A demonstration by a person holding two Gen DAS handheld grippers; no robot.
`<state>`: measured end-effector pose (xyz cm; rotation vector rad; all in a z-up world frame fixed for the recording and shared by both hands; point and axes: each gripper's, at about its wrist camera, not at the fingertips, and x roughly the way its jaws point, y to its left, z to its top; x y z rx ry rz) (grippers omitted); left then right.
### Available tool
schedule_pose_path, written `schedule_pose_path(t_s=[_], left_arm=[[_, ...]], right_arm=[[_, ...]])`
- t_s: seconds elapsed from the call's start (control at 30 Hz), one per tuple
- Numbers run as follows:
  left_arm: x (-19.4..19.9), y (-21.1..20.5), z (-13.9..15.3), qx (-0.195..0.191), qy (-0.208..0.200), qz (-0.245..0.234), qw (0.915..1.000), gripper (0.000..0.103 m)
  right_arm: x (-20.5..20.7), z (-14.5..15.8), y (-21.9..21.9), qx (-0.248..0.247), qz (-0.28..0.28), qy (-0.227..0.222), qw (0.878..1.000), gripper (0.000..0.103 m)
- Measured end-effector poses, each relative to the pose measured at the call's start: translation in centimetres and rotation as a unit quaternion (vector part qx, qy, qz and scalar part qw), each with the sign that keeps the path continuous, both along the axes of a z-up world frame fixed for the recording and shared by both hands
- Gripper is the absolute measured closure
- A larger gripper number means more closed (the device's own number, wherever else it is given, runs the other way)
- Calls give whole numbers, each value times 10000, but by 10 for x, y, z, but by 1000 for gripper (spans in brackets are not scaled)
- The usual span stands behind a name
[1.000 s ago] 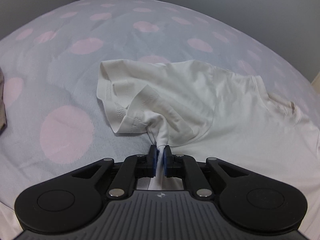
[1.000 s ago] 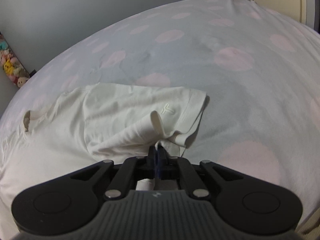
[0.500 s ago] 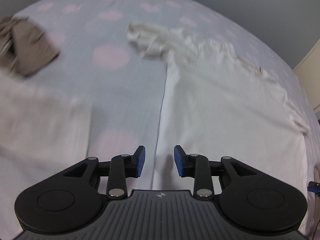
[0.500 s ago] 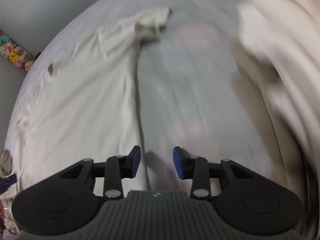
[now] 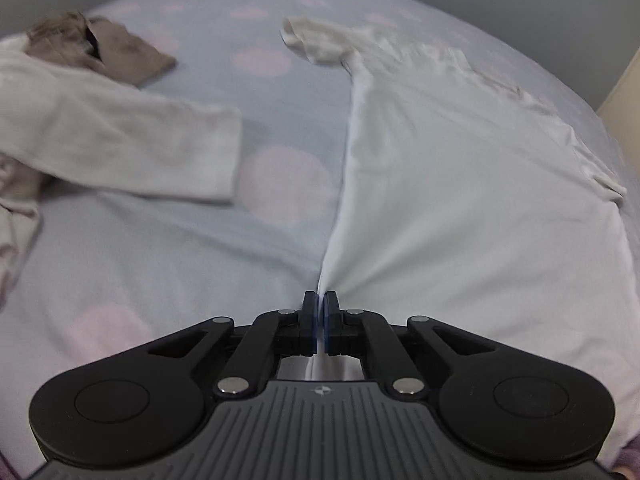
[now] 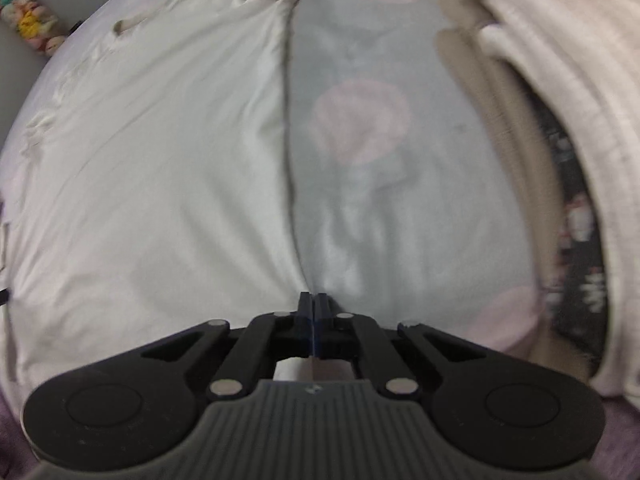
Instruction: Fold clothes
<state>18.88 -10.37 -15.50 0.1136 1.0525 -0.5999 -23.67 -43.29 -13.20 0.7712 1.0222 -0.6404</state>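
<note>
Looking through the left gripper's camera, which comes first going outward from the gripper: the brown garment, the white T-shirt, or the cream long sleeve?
1. White T-shirt: pinched in the left gripper, spreading right.
2. Cream long sleeve: left, midway.
3. Brown garment: far left, beyond the sleeve.

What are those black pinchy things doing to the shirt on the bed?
A person is folding clothes with two hand-held grippers. The left gripper is shut on the near left corner of a white T-shirt spread flat on the spotted bedsheet. The right gripper is shut on its near right corner. More clothes lie beside it: a cream long-sleeved top and a brown garment.
</note>
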Motion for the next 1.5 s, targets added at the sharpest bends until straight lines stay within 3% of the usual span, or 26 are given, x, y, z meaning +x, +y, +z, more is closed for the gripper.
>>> schedule_pose_path(t_s=[0.1,0.17,0.23,0.27,0.37,0.47,0.5,0.57,0.6,0.63,0.73,0.87,0.97,1.0,1.03,1.1,1.23,1.3,1.33,1.37,1.5], left_arm=[[4,6,-5,-114,166,77,9998,101],[4,10,-4,-231,279,116,9993,97],[2,17,-2,-343,394,208,9984,95],[0,23,2,-406,450,270,9978,91],[-12,38,10,-439,581,285,9969,85],[-24,39,6,-69,634,86,9979,85],[-27,37,2,125,616,6,9980,86],[-33,35,-3,435,412,-56,9982,99],[-33,37,-3,447,340,-27,9984,101],[-32,39,-2,448,288,71,9986,101],[-30,46,1,472,190,152,9986,102],[-33,51,5,379,288,125,9988,101],[-36,56,9,262,399,152,9987,94],[-36,59,10,205,458,159,9986,85],[-38,61,11,177,518,154,9984,81],[-41,65,12,170,609,105,9979,67],[-47,65,3,312,708,-46,9970,62],[-51,62,-3,421,665,-114,9968,67],[-51,62,-1,418,657,-147,9969,75],[-50,61,2,397,656,-178,9969,100],[-49,61,16,355,606,-349,9969,103]], right_arm=[[-4,3,3,-52,-4,-2,10000,101],[-10,6,3,0,-56,-80,10000,91],[-18,11,3,91,-141,-243,9996,71],[-20,13,5,88,-159,-272,9995,71],[-26,17,12,109,-104,-274,9995,71],[-24,15,17,201,88,-173,9996,71],[-21,13,18,209,196,-66,9996,71],[-14,8,23,189,443,171,9987,72],[-10,5,26,162,582,300,9977,82],[-6,2,29,134,715,427,9964,102],[-6,0,31,-12,722,629,9954,103],[-13,5,28,68,552,446,9975,101],[-17,11,21,243,422,263,9985,86],[-18,12,19,323,429,252,9982,71],[-18,12,17,394,454,273,9978,66],[-15,7,19,580,646,417,9954,67],[-4,-6,24,875,1118,745,9871,66],[2,-9,28,849,1334,843,9838,70],[5,-11,31,836,1441,892,9820,85],[7,-13,33,823,1544,936,9801,93],[2,9,32,782,1600,786,9809,98]])
